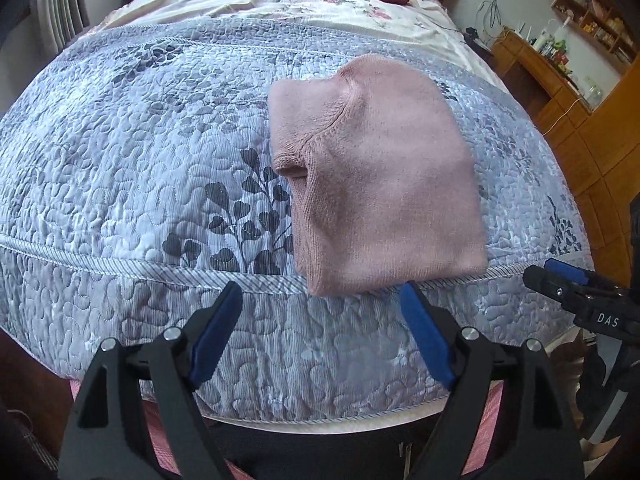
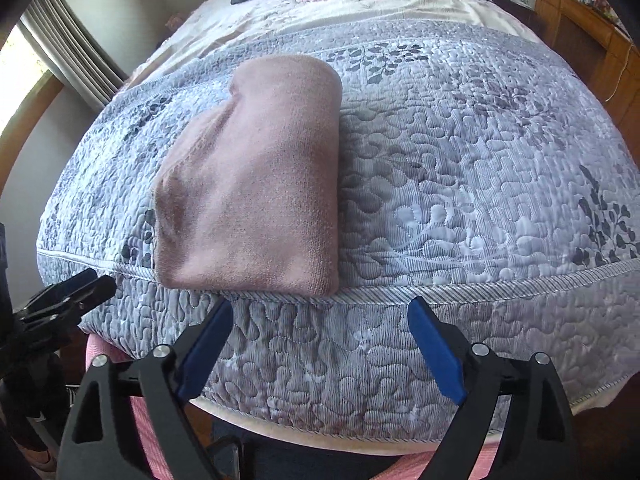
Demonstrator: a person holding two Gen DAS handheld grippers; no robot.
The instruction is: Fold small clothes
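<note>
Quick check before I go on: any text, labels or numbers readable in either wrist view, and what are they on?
"DAS": white letters on the black body of the right gripper, seen at the right edge of the left wrist view.
Bottles and boxes on the wooden shelves: labels too small and blurred to read.
Pink folded garment, quilt: no text.

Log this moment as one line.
folded pink knit garment lying on grey quilted bedspread near its front edge | left gripper open, empty | right gripper open, empty | neither touching garment
</note>
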